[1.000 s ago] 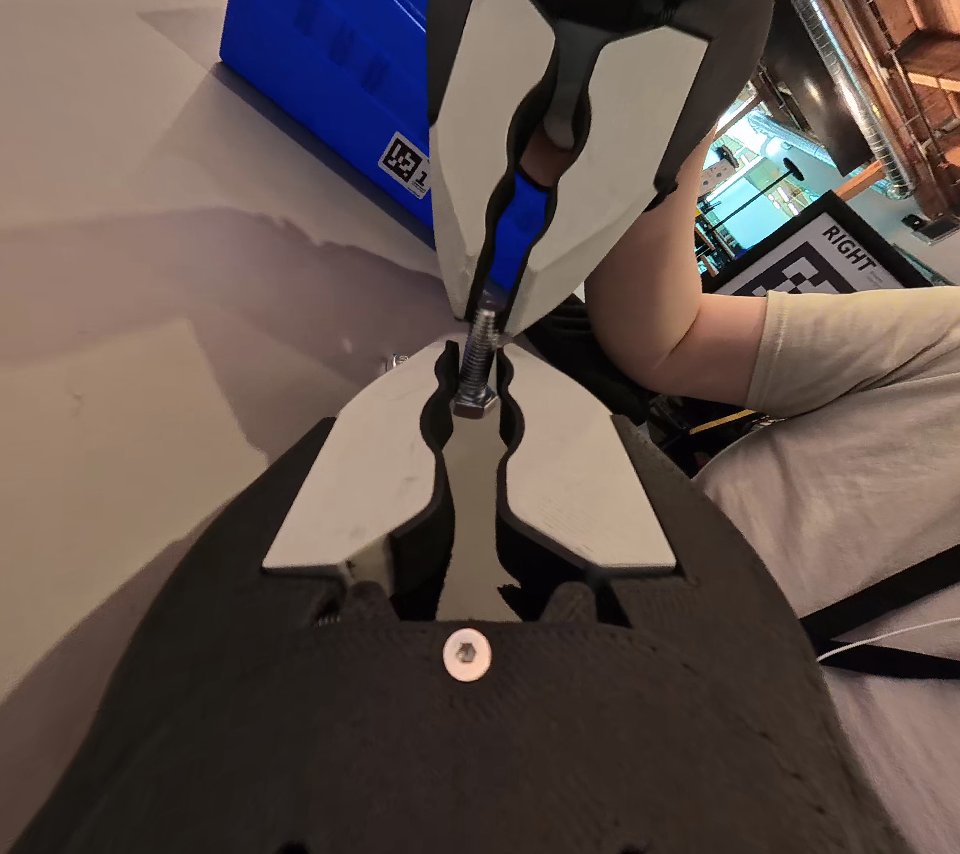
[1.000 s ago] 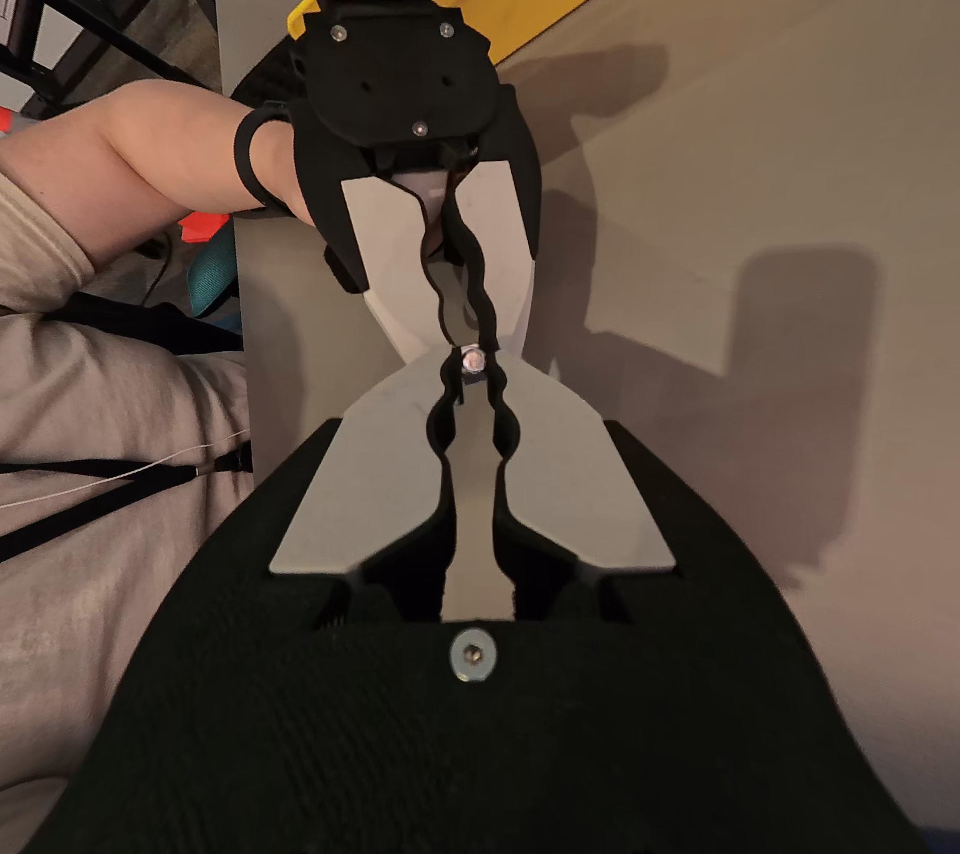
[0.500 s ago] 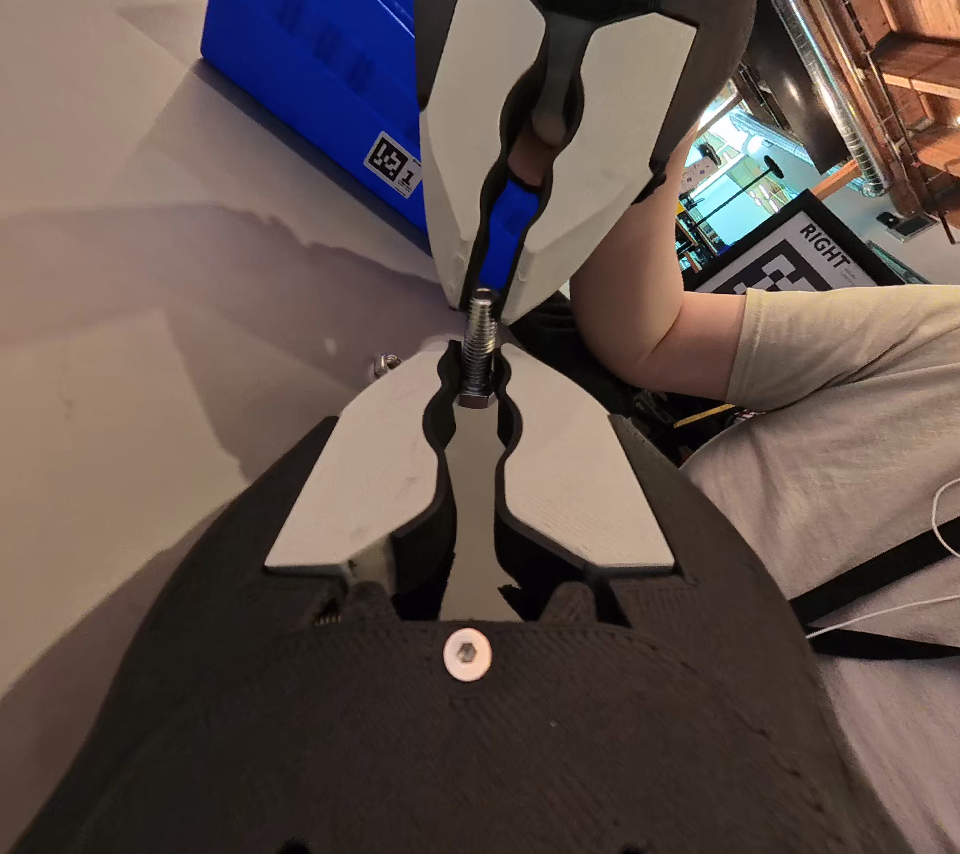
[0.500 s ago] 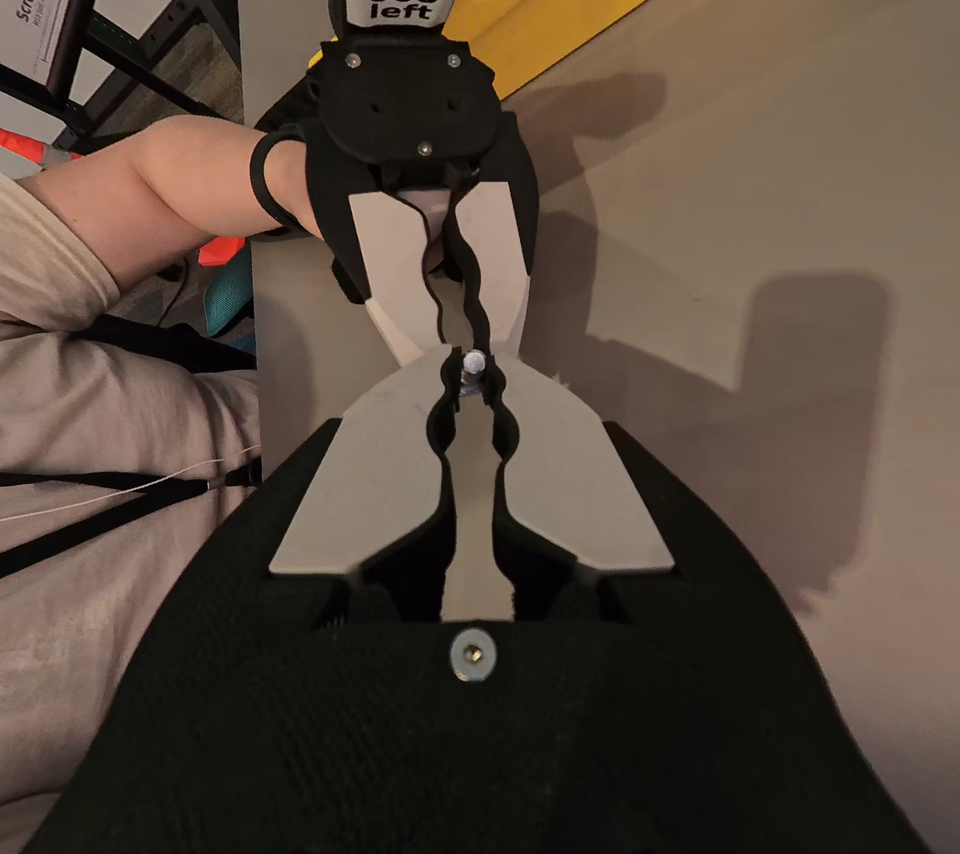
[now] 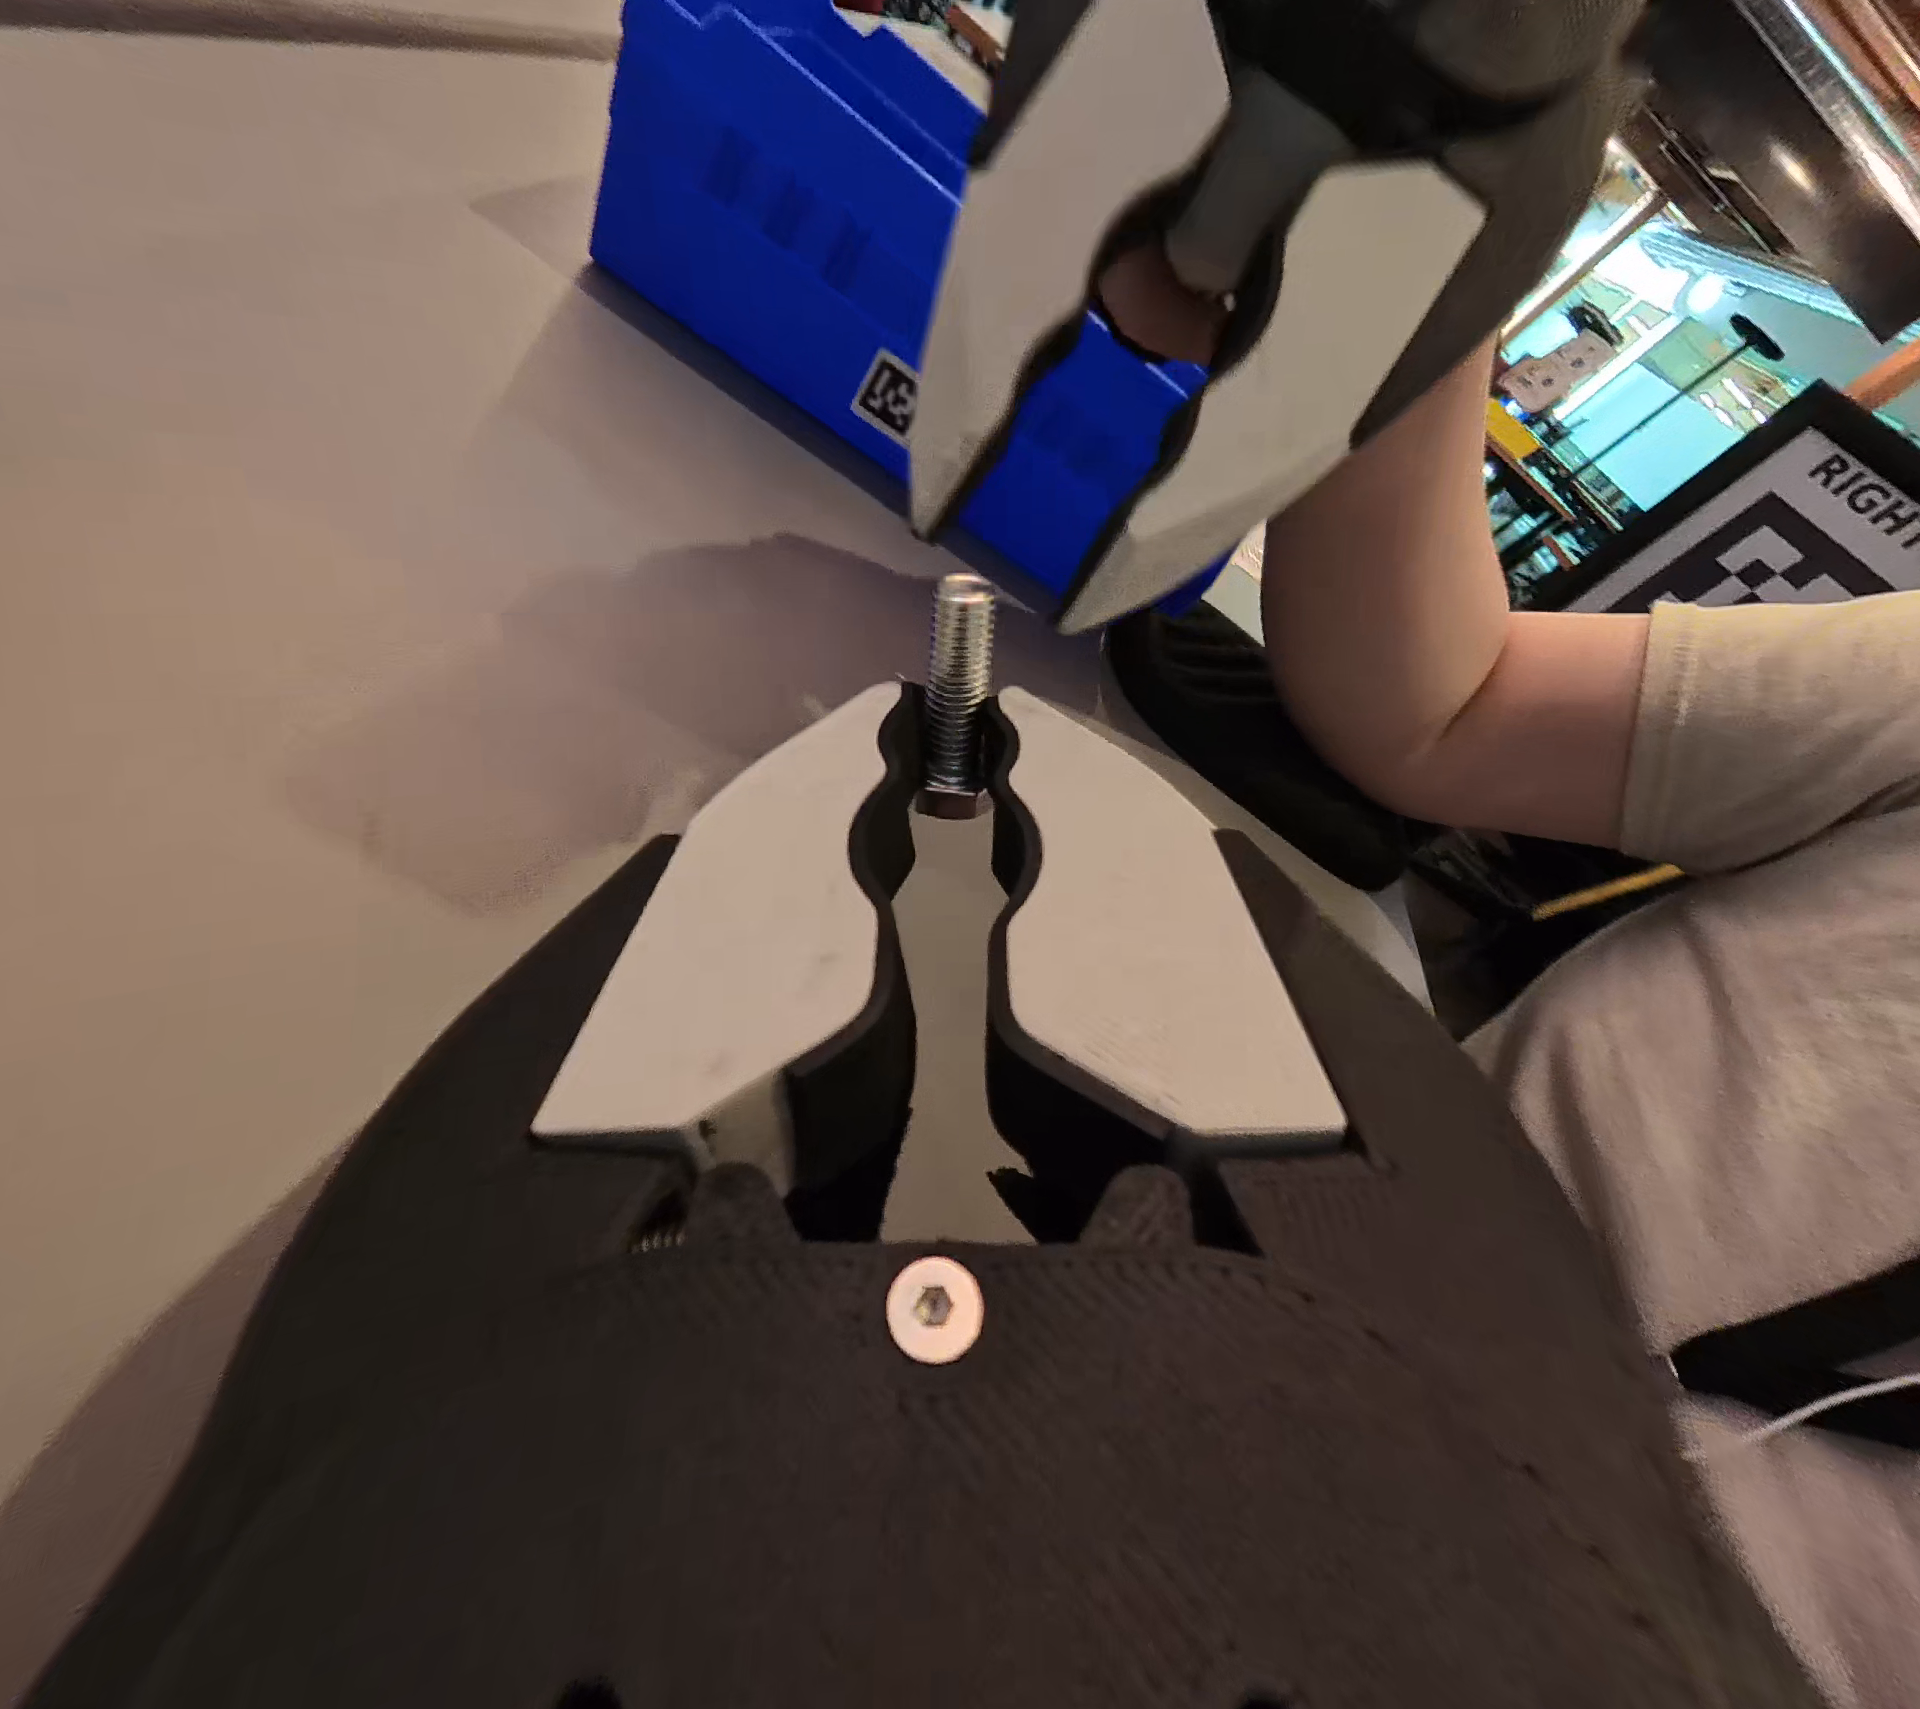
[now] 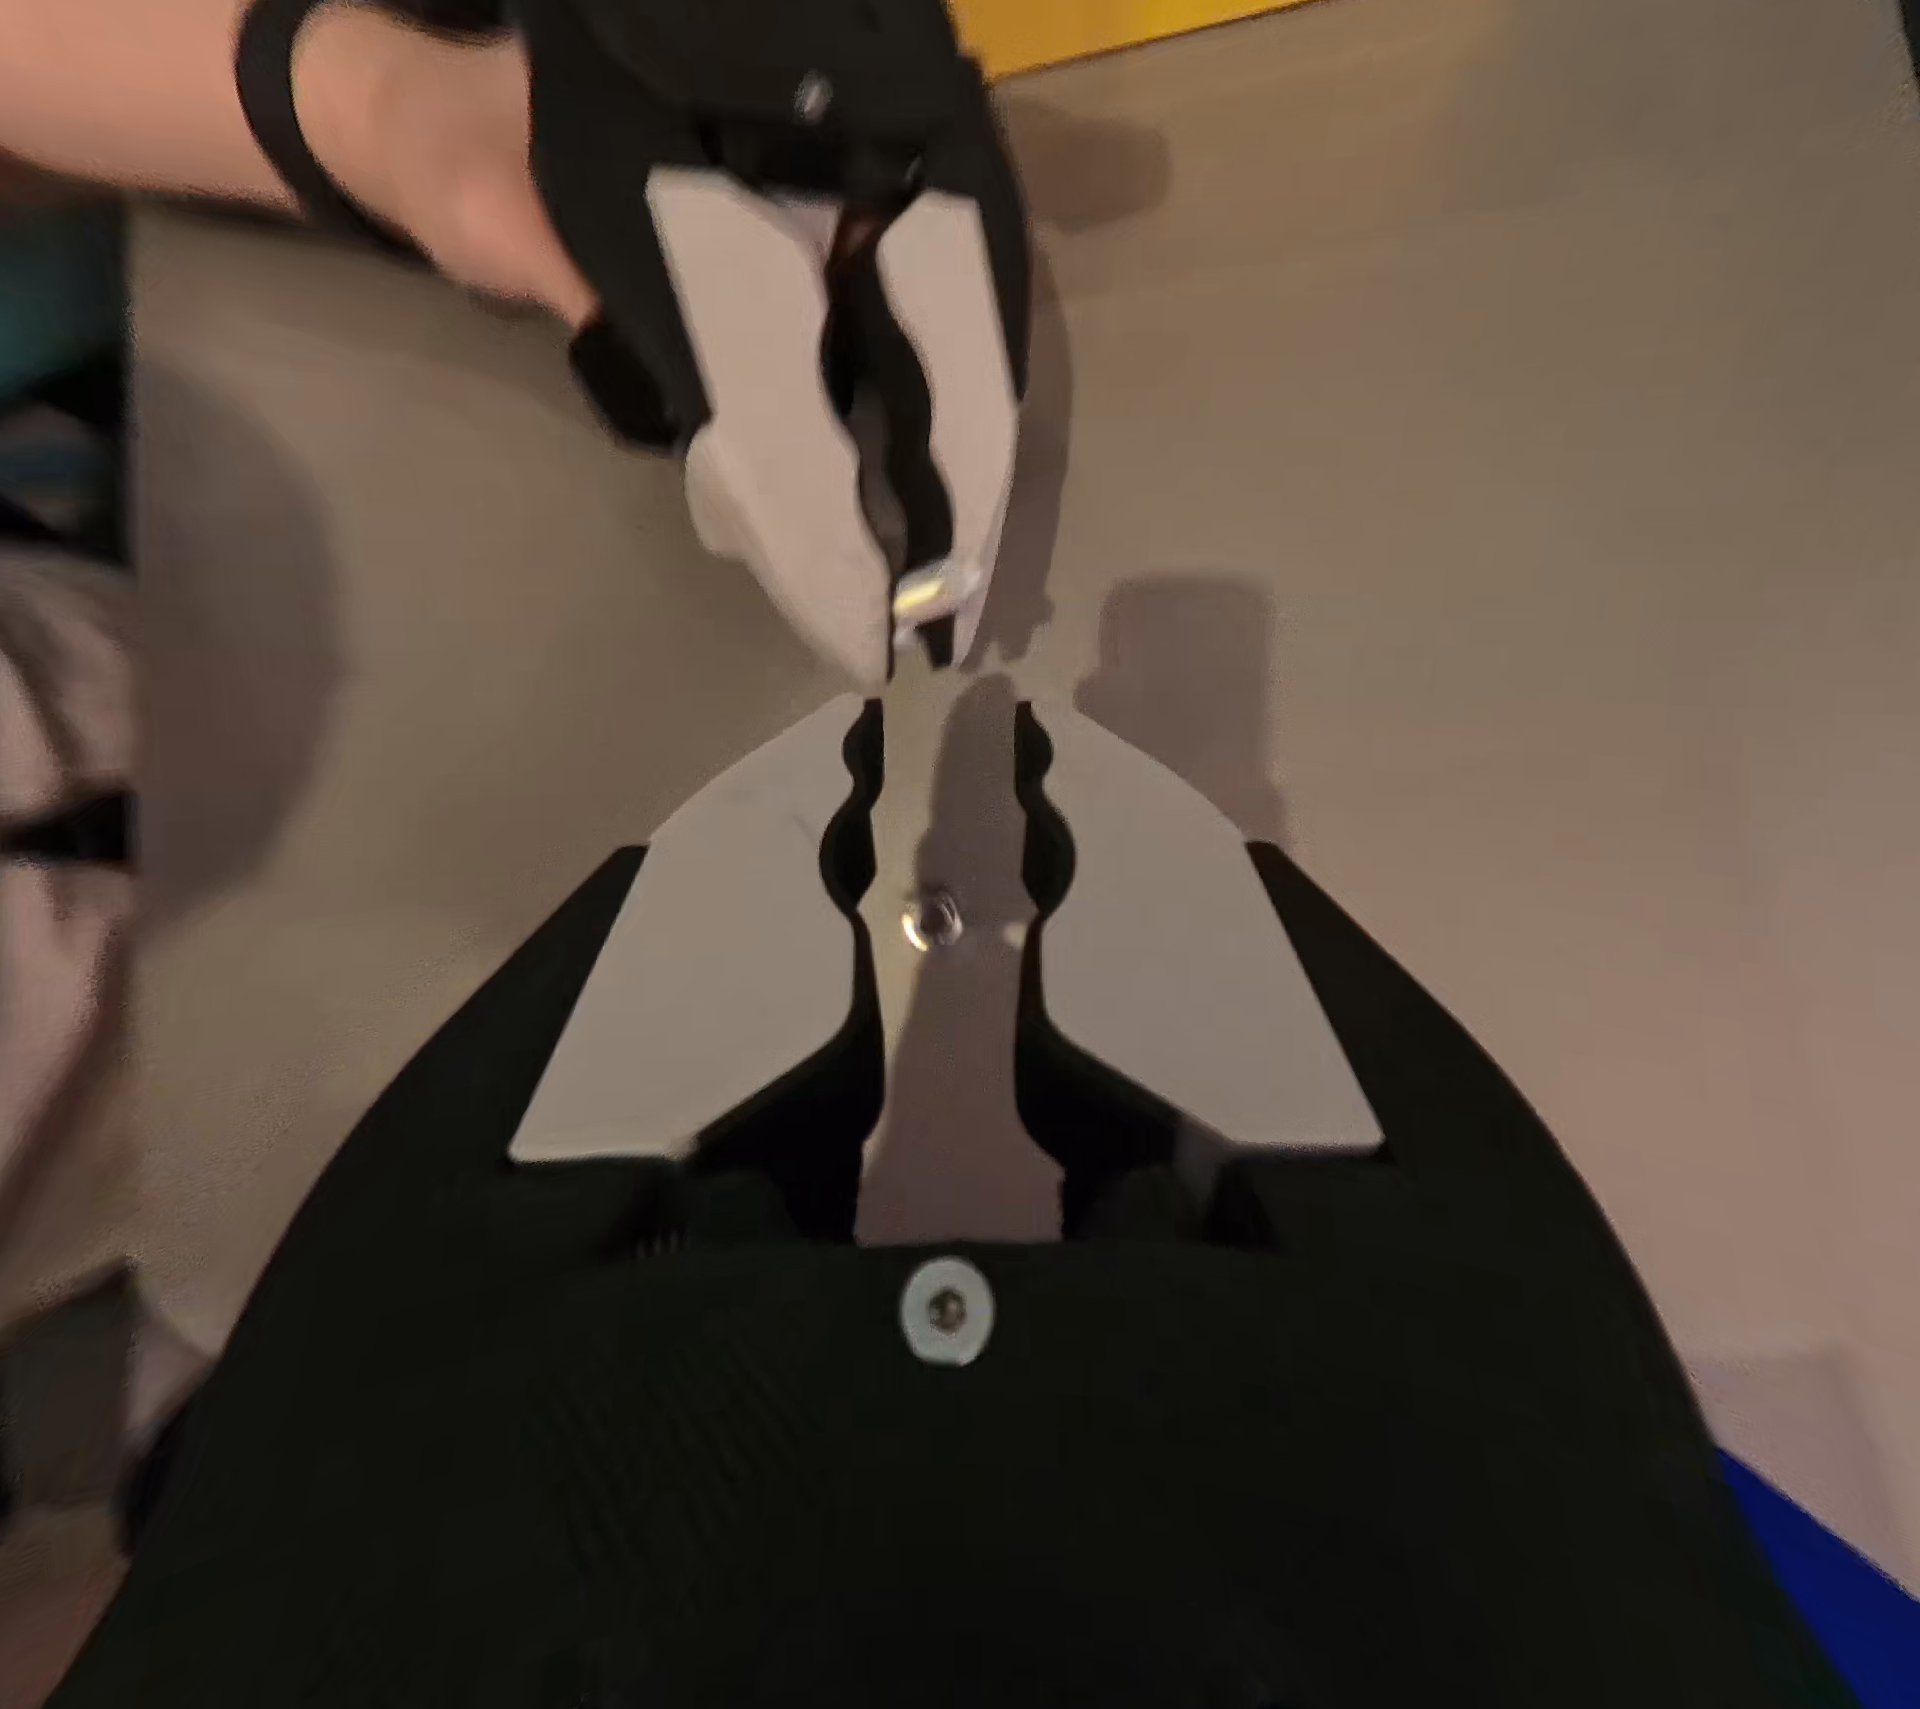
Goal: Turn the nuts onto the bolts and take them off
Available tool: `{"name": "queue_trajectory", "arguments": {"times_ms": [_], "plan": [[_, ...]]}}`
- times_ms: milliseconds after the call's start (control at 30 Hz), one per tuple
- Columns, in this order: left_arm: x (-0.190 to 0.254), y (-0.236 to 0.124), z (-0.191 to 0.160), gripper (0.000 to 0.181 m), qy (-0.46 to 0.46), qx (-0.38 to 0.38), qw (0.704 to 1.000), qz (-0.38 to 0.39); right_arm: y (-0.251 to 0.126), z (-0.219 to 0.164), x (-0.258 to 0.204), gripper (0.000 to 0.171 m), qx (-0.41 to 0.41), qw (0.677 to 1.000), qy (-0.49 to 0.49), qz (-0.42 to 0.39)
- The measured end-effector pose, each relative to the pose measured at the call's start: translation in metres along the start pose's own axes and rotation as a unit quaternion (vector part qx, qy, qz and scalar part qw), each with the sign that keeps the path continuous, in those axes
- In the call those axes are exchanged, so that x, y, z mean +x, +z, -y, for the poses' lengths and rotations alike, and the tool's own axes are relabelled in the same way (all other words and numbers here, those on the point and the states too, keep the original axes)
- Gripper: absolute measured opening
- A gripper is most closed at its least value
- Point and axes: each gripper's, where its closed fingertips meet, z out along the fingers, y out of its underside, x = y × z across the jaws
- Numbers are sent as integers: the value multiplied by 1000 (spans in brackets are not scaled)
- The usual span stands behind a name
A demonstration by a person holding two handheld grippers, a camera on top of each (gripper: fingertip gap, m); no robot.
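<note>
While one bolt point(image 5: 958, 714) sits clamped in the left hand-held gripper point(image 5: 951, 709), the right hand-held gripper point(image 6: 948, 714) gapes above one nut point(image 6: 932, 919), centre frame.

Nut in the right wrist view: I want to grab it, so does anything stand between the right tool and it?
Nothing visible does. The nut shows in the open gap of the right tool, touching neither finger. The left tool, holding the bolt, is beyond the tips.
</note>
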Motion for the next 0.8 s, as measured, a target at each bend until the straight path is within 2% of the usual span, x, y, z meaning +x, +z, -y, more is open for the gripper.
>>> {"name": "queue_trajectory", "arguments": {"times_ms": [100,167,333,533,800], "plan": [[-5,-4,5,10,11,16,1000,23,4,-35,-10,28,-102,984,-139,-33],[-6,-5,6,10,28,21,999,35,9,-53,-12,31,-163,968,-186,-50],[-5,-3,4,10,36,17,998,39,20,-56,-20,31,-166,965,-201,-27],[-5,-3,0,10,27,12,999,29,33,-85,-16,31,-228,953,-199,-20],[1,-1,-2,10,33,3,999,15,44,-97,-6,26,-260,945,-198,-24]]}}
